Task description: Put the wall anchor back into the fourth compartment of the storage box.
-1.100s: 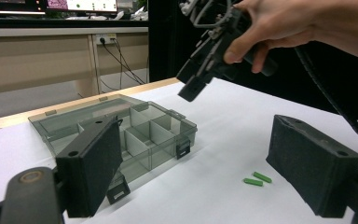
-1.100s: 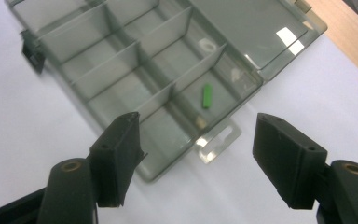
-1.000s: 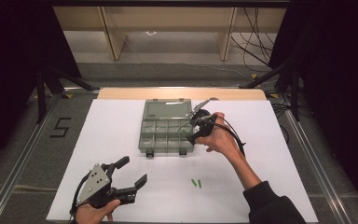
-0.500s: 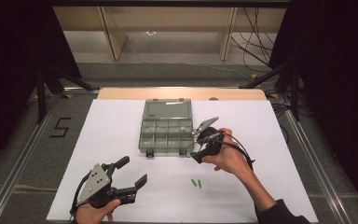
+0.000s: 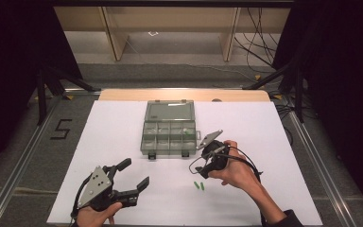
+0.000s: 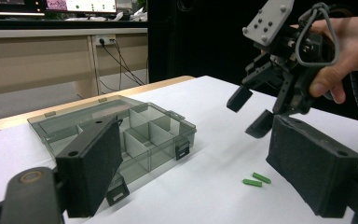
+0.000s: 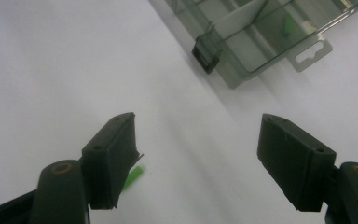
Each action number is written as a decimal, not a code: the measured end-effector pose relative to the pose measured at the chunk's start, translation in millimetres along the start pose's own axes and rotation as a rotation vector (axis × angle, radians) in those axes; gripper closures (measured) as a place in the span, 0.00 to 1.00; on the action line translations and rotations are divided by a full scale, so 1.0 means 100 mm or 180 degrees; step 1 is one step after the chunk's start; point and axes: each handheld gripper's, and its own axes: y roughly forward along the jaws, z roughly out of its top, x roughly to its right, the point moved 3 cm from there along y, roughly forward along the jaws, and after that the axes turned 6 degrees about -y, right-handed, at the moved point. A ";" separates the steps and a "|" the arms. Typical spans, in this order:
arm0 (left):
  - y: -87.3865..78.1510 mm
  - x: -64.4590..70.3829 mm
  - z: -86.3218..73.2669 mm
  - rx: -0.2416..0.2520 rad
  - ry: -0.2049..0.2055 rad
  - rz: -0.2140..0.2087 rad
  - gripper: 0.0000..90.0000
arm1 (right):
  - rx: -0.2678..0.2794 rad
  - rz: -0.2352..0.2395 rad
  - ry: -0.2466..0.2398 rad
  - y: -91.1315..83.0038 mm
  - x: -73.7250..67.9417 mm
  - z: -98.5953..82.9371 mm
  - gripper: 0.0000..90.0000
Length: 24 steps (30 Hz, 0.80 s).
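Note:
A clear grey organiser box (image 5: 169, 135) with its lid open lies mid-table, also seen as the box (image 6: 121, 135) and the box (image 7: 256, 32), where a green piece (image 7: 286, 23) lies in a compartment. Two small green pieces (image 5: 198, 185) lie on the white sheet in front of it, seen again as the pieces (image 6: 256, 179). My right gripper (image 5: 199, 170) hovers open just above them, nothing between its jaws; one green piece (image 7: 133, 177) peeks from behind its left jaw. My left gripper (image 5: 133, 174) rests open near the front left, empty.
White sheet (image 5: 123, 127) covers the table, with a wooden strip (image 5: 123, 94) at the far edge. Metal rails (image 5: 23, 161) run along both sides. A hand (image 5: 238, 172) and cable trail behind the right gripper (image 6: 249, 112).
My right gripper has come from over the box toward the front edge and down to just above the two green pieces. The left gripper has not moved.

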 end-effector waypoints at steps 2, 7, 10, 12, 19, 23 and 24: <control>0.00 0.00 0.00 0.0001 -0.0003 0.0001 0.19 | -0.0020 0.0010 -0.0022 0.01 -0.01 -0.01 0.32; 0.00 0.00 0.00 0.0009 -0.0018 0.0003 0.19 | -0.0142 0.0078 -0.0052 0.06 -0.08 -0.08 0.34; 0.00 0.00 0.00 0.0010 -0.0015 0.0001 0.19 | -0.0181 0.0135 -0.0047 0.10 -0.13 -0.10 0.36; 0.00 0.00 0.00 0.0011 -0.0014 -0.0002 0.19 | -0.0205 0.0141 -0.0052 0.11 -0.15 -0.11 0.36; 0.00 0.00 0.00 0.0007 -0.0005 -0.0004 0.19 | -0.0304 0.0225 -0.0088 0.20 -0.23 -0.19 0.38; 0.00 0.00 0.00 0.0003 -0.0005 -0.0005 0.19 | -0.0372 0.0262 -0.0090 0.25 -0.25 -0.22 0.40; 0.00 0.00 0.00 0.0004 -0.0004 -0.0006 0.19 | -0.0384 0.0274 -0.0092 0.26 -0.26 -0.23 0.40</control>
